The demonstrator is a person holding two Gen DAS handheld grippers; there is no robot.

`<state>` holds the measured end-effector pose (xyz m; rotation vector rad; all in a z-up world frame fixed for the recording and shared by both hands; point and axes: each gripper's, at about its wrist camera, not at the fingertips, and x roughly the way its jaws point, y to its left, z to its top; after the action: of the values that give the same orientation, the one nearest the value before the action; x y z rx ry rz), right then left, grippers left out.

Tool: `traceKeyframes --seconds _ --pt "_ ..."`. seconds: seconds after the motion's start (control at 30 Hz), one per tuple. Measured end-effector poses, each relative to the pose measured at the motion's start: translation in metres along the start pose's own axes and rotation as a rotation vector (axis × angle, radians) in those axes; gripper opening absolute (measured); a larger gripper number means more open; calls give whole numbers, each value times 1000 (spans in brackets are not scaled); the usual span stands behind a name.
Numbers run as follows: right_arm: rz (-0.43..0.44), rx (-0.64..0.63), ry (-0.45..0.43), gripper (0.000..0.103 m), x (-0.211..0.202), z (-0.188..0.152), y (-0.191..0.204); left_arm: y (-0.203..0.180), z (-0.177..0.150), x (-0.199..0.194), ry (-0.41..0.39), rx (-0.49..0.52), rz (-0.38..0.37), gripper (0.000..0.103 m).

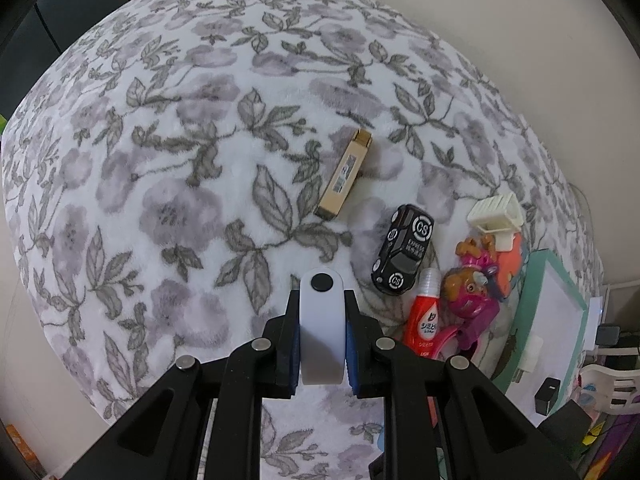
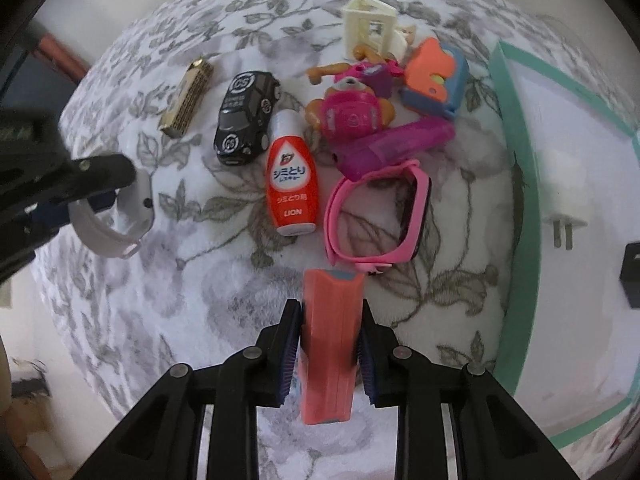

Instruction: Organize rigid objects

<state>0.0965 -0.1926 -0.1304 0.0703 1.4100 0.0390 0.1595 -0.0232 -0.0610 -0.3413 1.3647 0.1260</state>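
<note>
My left gripper (image 1: 322, 338) is shut on a white wristband (image 1: 322, 328) with a black stud; it also shows in the right wrist view (image 2: 116, 216), held above the floral blanket (image 1: 180, 160). My right gripper (image 2: 330, 354) is shut on an orange-pink flat case (image 2: 330, 344). On the blanket lie a tan box (image 1: 344, 174), a black toy car (image 1: 402, 256), a red bottle (image 2: 291, 184), a pink watch (image 2: 376, 216), a magenta tube (image 2: 396, 148), a pink bear toy (image 2: 352, 112), an orange-blue toy (image 2: 436, 76) and a cream frame (image 2: 370, 28).
A teal-rimmed white tray (image 2: 520, 184) sits at the right with a white plug adapter (image 2: 564, 216) and a black cube (image 2: 632, 276) on it. A wall lies behind the blanket. Clutter stands at the far right in the left wrist view (image 1: 612, 392).
</note>
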Motion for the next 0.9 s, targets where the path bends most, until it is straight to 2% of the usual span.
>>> traceKeyframes --seconds 0.1,0.27,0.57,0.9 --pt "12 21 3 27 0 -1 2 -1 -1 2 8 -2 -3 19" --pt "72 69 -16 21 -11 0 -12 1 1 -8 -24 -9 -2 19" --pt "145 119 -79 21 -38 8 -33 -1 2 -20 -53 -8 -15 19" --pt "169 165 -148 21 -72 19 -57 -3 2 -34 -88 -3 -35 19"
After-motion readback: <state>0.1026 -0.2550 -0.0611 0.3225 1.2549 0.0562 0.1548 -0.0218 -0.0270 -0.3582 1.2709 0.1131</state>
